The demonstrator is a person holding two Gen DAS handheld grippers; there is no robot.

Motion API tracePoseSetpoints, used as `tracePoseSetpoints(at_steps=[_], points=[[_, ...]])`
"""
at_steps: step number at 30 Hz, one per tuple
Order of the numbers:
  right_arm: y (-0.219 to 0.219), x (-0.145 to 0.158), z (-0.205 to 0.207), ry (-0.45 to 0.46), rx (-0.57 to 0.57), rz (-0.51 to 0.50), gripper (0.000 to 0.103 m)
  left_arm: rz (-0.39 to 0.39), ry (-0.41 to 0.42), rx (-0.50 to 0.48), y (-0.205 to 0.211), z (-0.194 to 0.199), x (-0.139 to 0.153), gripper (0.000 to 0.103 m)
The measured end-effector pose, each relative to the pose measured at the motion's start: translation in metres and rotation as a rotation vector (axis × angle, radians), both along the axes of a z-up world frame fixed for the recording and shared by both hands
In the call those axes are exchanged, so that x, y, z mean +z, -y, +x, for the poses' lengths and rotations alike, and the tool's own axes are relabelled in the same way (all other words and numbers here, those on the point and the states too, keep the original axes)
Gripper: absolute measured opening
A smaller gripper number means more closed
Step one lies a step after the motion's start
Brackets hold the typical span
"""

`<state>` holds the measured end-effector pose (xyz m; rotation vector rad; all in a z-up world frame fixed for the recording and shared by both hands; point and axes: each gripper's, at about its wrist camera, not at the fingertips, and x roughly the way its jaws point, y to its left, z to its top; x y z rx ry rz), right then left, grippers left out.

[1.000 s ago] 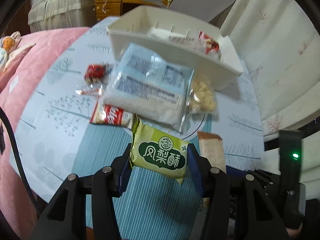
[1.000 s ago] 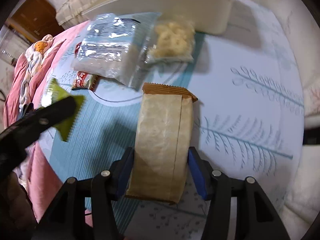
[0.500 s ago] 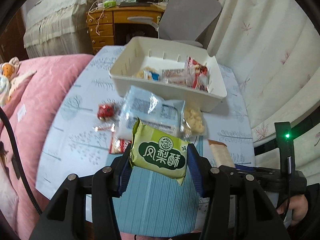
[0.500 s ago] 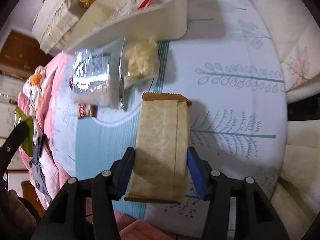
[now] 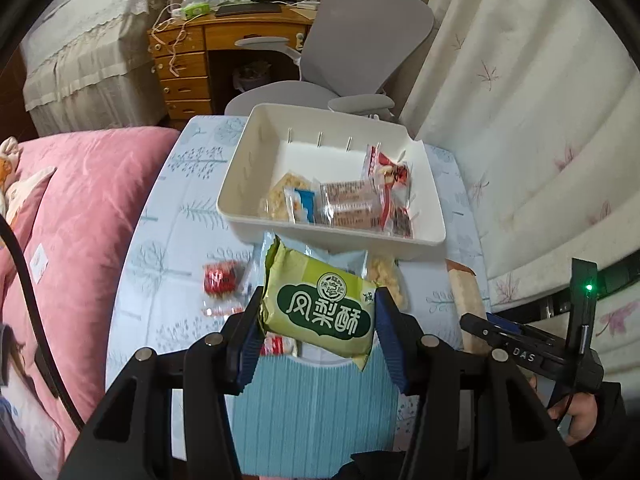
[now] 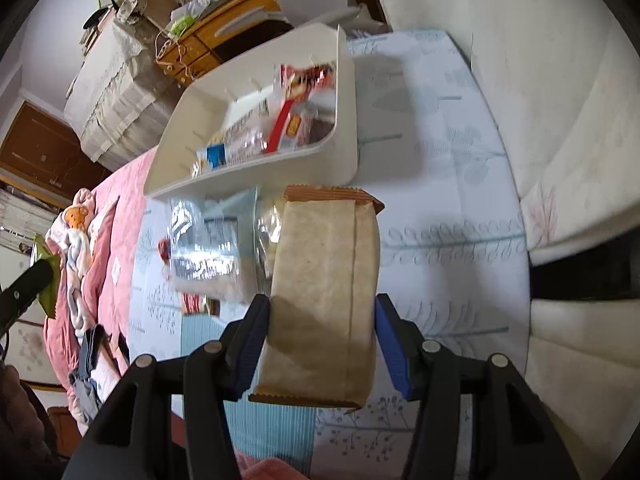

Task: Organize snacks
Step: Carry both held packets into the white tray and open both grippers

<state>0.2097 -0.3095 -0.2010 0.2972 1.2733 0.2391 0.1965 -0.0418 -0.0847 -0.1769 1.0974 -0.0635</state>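
While clamped, the green packet point(image 5: 320, 304) sits between left tongs point(image 5: 318, 334).

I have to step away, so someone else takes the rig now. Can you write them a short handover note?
Left hand-held gripper: shut on the green snack pack, held in the air.
Right hand-held gripper: shut on the tan snack pack, also lifted.
White bin: already holds several snacks.
Left to do: put both packs in the bin, then the clear bags and the red candy on the table.
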Motion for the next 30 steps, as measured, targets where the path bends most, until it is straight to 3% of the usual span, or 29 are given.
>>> tracePoseSetpoints(at_steps=[5, 13, 21, 28, 30], points=[[-0.002, 0.012, 0.014, 0.026, -0.071, 0.016, 0.053, -0.001, -0.015, -0.041, -0.015, 0.043, -0.005, 0.05], [-0.016, 0.03, 0.048, 0.172, -0.161, 0.04, 0.053, -0.021, -0.028, -0.116, -0.028, 0.11, -0.029, 0.05], [-0.04, 0.022, 0.08, 0.314, -0.159, 0.031, 0.053, -0.063, 0.015, -0.223, -0.023, 0.149, -0.058, 0.051], [-0.059, 0.01, 0.104, 0.342, -0.142, -0.006, 0.051, -0.092, -0.002, -0.24, -0.019, 0.175, -0.082, 0.049], [-0.066, 0.008, 0.112, 0.336, -0.126, -0.028, 0.05, -0.087, -0.031, -0.231, -0.02, 0.18, -0.087, 0.055]])
